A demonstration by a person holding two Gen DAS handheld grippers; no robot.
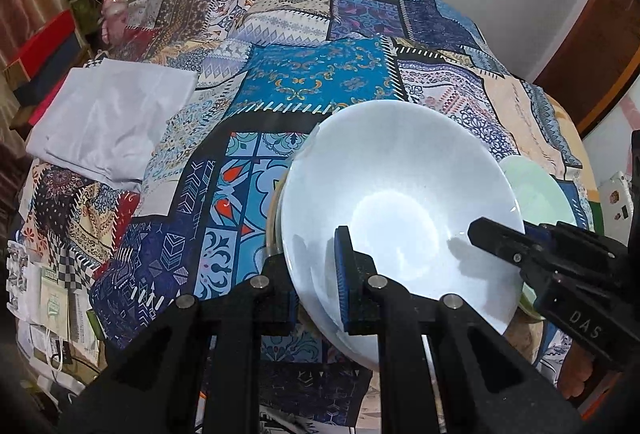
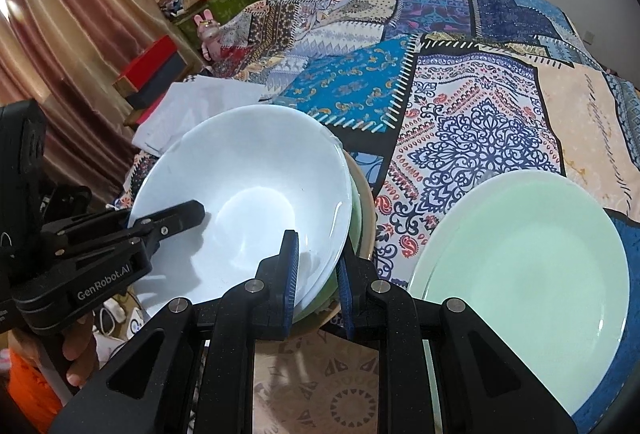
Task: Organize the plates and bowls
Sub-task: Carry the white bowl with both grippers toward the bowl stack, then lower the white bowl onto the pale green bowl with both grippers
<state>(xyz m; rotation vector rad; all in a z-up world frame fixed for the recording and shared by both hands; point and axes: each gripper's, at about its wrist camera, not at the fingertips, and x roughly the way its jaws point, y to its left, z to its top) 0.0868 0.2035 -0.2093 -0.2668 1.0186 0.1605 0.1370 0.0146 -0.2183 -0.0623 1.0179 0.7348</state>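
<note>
Stack of nested bowls first, from the left wrist view. On top a glossy white ceramic bowl [image 1: 400, 194], round and deep, filling the near right of the picture. Beside its left edge, only a thin tan rim of another bowl [image 1: 275, 212]. Left gripper [image 1: 320, 290] pressed together on the near left rim, one blue pad inside the white bowl, the other finger outside and under it. Right gripper [image 1: 516, 238] pinching the opposite rim, on the right. So held from two sides, and apparently lifted off the patchwork tablecloth [image 1: 320, 82]; contact with the cloth below hidden. Folded white cloth [image 1: 112, 114] far left, well apart.

Then the right wrist view. Right gripper [image 2: 318, 286] closed on the stacked rims at the near right of the stack: white bowl [image 2: 248, 202], a pale green bowl [image 2: 354, 202] under it, the tan bowl [image 2: 367, 218] lowest. Left gripper [image 2: 160, 230] clamped on the left rim, across the bowl. Just right of the stack, flat on the tablecloth [image 2: 480, 122], a round pale green plate [image 2: 528, 266], nearer to the right hand than to the left. Probably a setting-down to come: free cloth beyond the stack and left of the plate, so better to keep the right side off the plate's edge.
</note>
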